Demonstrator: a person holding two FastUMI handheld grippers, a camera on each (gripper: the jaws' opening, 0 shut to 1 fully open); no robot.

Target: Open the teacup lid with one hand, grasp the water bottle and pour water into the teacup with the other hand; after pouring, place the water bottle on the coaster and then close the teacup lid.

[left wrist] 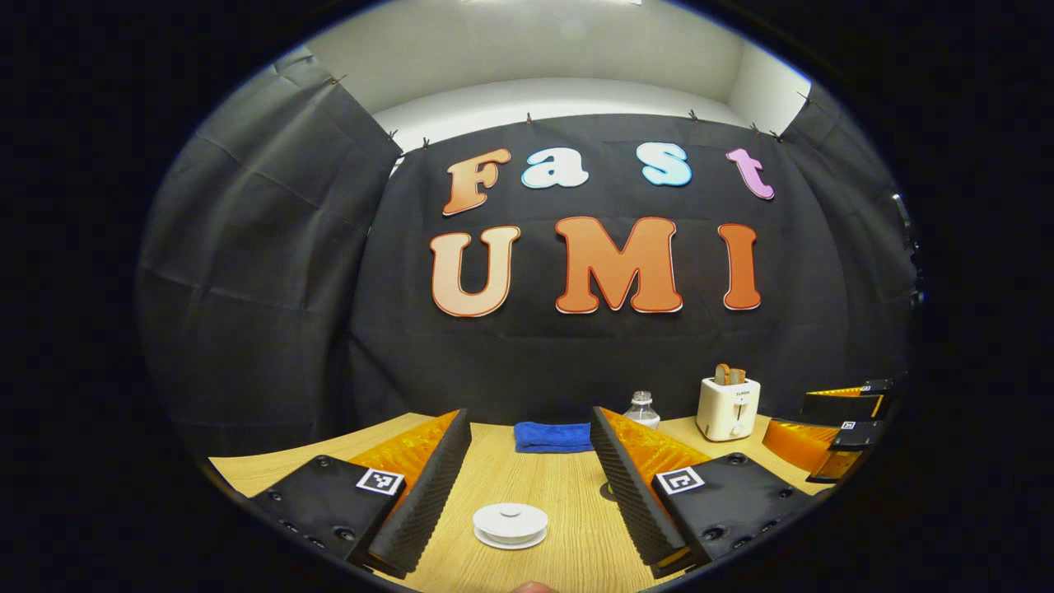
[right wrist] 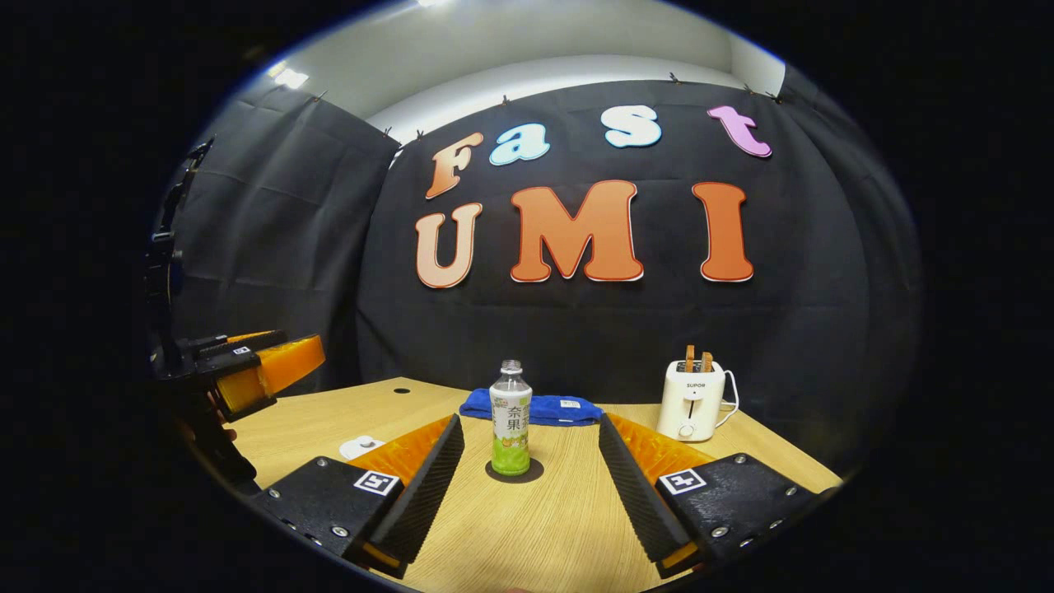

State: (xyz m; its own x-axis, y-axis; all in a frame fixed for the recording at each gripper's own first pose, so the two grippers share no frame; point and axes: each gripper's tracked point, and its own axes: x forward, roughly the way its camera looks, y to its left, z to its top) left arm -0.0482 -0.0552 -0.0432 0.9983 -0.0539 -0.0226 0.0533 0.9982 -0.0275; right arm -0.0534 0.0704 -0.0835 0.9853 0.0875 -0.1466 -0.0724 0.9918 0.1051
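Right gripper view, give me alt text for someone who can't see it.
An upright water bottle stands on a dark round coaster on the wooden table, ahead of the open right tool. Behind lie a blue cloth and a white toaster.

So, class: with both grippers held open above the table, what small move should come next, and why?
Probably lower the left gripper onto the teacup lid. Its jaws stand open with the lid between them, still closed, and the water bottle stands upright on the coaster, so pouring must wait.
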